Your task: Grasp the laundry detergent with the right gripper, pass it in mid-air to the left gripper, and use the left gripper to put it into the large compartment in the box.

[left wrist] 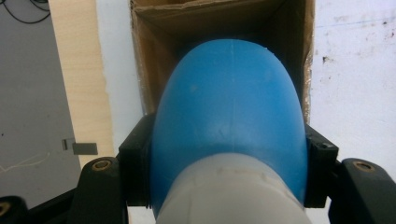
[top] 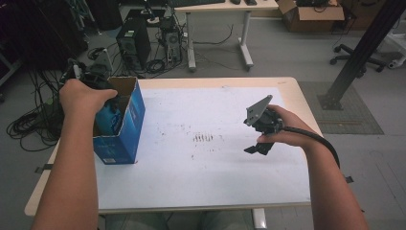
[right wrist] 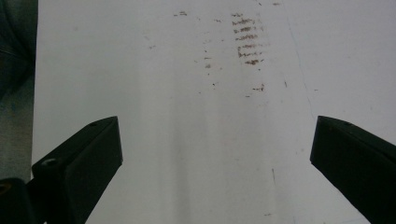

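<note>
A tall blue cardboard box (top: 125, 129) stands open-topped at the left edge of the white table (top: 201, 182). My left gripper (top: 111, 103) hangs over its mouth, shut on a blue bottle (top: 109, 120). In the left gripper view the bottle (left wrist: 229, 116) has a rounded blue end and a pale band near the camera. It points down into the box's brown inside (left wrist: 154, 56), with the black pads (left wrist: 135, 163) pressed on both its sides. My right gripper (top: 256, 147) hovers over the table's right half. Its jaws (right wrist: 215, 154) stand wide open with nothing between them.
Dark scuff marks (top: 203, 138) dot the middle of the table top. The box stands close to the table's wooden left edge (left wrist: 79, 93). On the floor behind are computer towers (top: 133, 45) with cables, a desk, and a black post (top: 364, 48) at the right.
</note>
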{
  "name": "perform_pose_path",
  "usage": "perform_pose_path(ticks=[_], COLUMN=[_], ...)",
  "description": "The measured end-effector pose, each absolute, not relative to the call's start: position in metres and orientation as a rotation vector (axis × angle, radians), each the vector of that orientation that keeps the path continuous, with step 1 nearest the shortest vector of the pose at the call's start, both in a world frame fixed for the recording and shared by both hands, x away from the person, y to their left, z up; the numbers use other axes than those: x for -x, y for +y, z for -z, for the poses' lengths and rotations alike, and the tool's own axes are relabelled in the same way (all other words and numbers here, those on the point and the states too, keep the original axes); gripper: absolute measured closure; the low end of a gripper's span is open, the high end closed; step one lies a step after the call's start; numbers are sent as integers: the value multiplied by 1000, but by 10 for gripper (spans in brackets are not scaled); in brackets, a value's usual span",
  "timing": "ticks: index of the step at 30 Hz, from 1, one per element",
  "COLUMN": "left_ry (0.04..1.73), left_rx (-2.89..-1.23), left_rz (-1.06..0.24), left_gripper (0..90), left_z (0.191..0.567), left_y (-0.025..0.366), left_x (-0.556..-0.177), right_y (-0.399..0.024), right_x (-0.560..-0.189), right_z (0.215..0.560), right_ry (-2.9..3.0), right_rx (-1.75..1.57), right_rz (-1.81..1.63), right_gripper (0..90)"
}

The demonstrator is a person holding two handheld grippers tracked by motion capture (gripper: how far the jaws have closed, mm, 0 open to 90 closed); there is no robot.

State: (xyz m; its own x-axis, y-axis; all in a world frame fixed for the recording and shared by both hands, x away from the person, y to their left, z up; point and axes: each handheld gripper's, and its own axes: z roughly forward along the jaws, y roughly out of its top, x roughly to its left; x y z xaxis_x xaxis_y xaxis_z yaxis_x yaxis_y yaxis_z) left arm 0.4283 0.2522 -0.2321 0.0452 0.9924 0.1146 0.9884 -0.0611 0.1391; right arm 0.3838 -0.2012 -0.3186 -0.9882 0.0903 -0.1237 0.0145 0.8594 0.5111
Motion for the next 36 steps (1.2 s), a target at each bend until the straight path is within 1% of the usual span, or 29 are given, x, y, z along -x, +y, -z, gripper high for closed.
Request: perform_pose_path(ticks=[14,36], left_ry=[2151,2152], left_rx=[-2262,-2265], left_rz=[-227,-202], left_gripper=[376,376], left_z=[259,278], left_y=[257,258], left_x=[-429,-427], right_y=[-200,-199], right_x=[-383,-383], right_z=[320,319], right_ry=[2891,2883], right_rx=[-76,-80], right_rz=[-801,-805], right_gripper=[22,22])
